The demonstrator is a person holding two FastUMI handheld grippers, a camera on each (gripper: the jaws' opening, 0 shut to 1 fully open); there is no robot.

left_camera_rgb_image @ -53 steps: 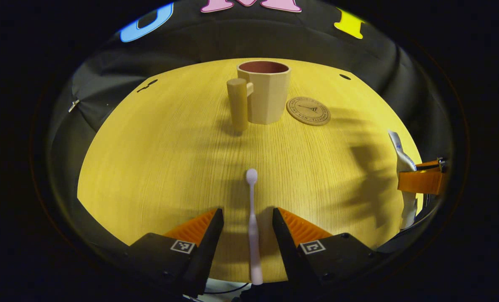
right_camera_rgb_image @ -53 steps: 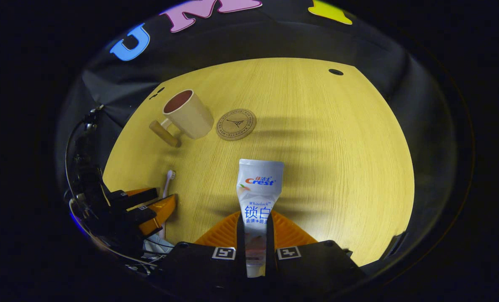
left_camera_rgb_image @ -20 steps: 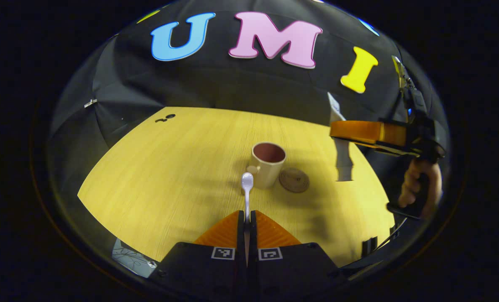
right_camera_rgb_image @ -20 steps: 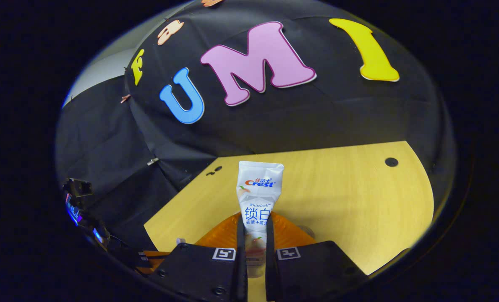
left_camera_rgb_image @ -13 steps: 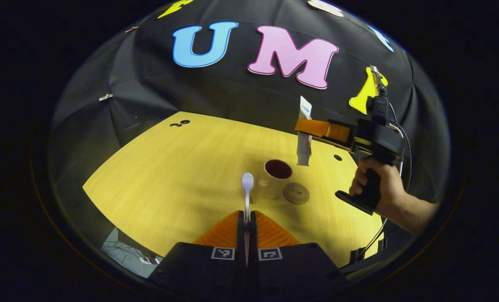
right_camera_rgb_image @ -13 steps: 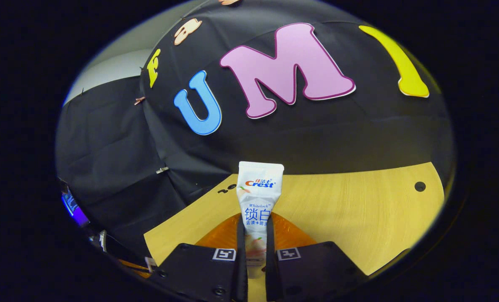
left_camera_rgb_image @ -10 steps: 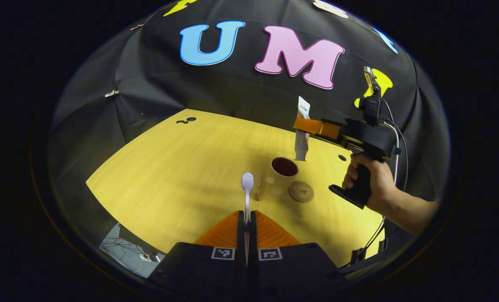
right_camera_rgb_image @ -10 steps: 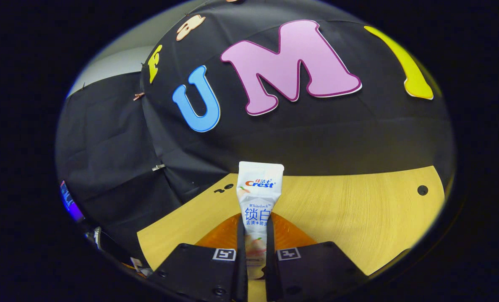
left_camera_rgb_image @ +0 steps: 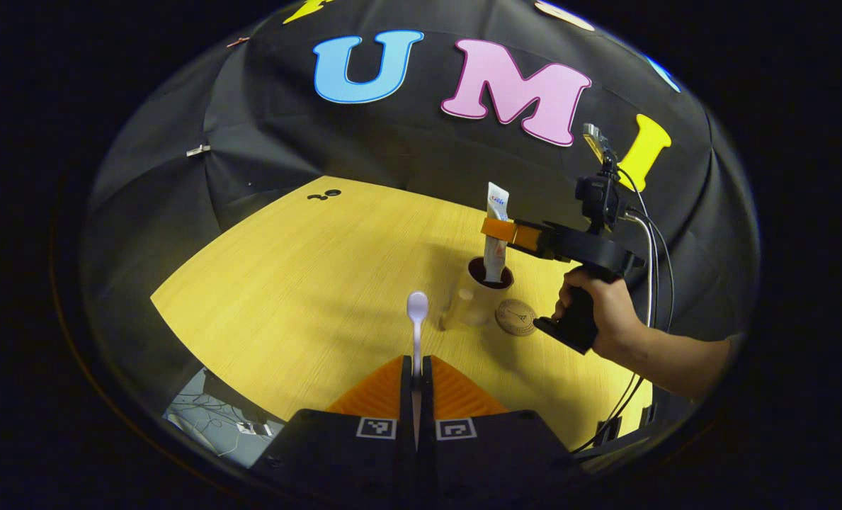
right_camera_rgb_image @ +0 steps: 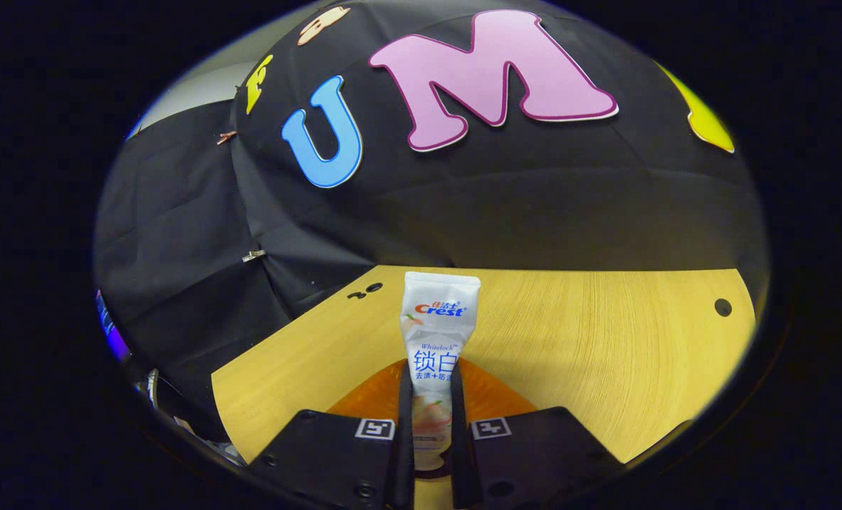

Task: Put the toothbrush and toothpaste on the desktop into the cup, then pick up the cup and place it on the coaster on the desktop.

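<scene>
Both tools are clamped: left tool point(left_camera_rgb_image: 416, 372) grips the toothbrush point(left_camera_rgb_image: 416, 319), right tool point(left_camera_rgb_image: 495, 228) lowers toothpaste point(left_camera_rgb_image: 495, 234) into the center-frame cup point(left_camera_rgb_image: 483, 297).

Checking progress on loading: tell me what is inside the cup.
The toothpaste tube's lower end sits in the cup, gripped by the right tongs. The cup's bottom is hidden.

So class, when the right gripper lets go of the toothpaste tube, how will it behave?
The toothpaste stands upright, its lower end in the cup, so it will probably drop in and lean on the rim. It looks light and soft, likely giving where the right gripper pinches it.
</scene>
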